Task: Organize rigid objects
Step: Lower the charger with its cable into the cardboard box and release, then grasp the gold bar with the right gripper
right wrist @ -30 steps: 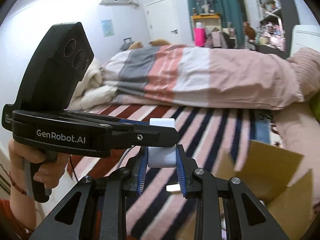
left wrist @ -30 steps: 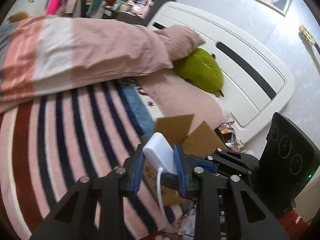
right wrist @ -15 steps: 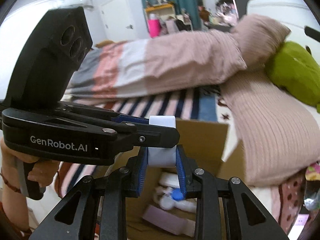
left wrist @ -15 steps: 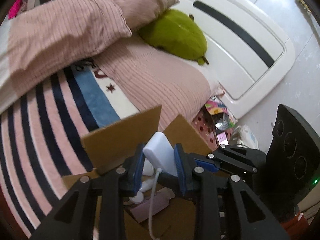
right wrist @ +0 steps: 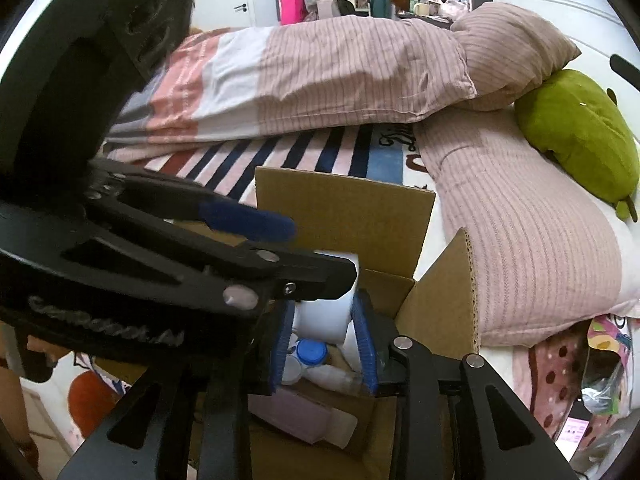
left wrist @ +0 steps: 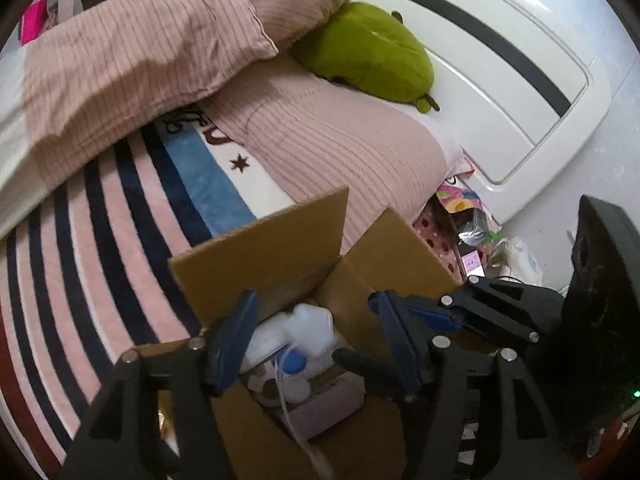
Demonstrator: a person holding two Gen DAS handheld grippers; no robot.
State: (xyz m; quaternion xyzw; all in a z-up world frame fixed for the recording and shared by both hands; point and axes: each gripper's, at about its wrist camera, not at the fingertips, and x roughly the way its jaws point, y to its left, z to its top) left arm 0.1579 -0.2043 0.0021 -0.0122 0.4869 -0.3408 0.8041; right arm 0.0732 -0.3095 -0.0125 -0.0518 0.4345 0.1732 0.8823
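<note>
At the far left, a striped blanket point(left wrist: 100, 240) in pink, navy and white covers the bed. Just right of it, an open cardboard box point(left wrist: 280, 248) stands at the bed's edge with its flaps raised. The left gripper point(left wrist: 316, 340) hovers over the box with its blue-padded fingers spread wide, holding nothing. Below it, inside the box, lies a white charger point(left wrist: 308, 330) with a thin white cable, on top of small white bottles and a blue cap point(left wrist: 294, 362). In the right wrist view, the right gripper point(right wrist: 322, 330) is closed on the white charger point(right wrist: 324, 316), held just above the box's contents. The left tool crosses in front of it. Further right on the bed lie a ribbed pink pillow point(left wrist: 344, 152) and a green plush toy point(left wrist: 368, 56), against a white headboard point(left wrist: 520, 92).
</note>
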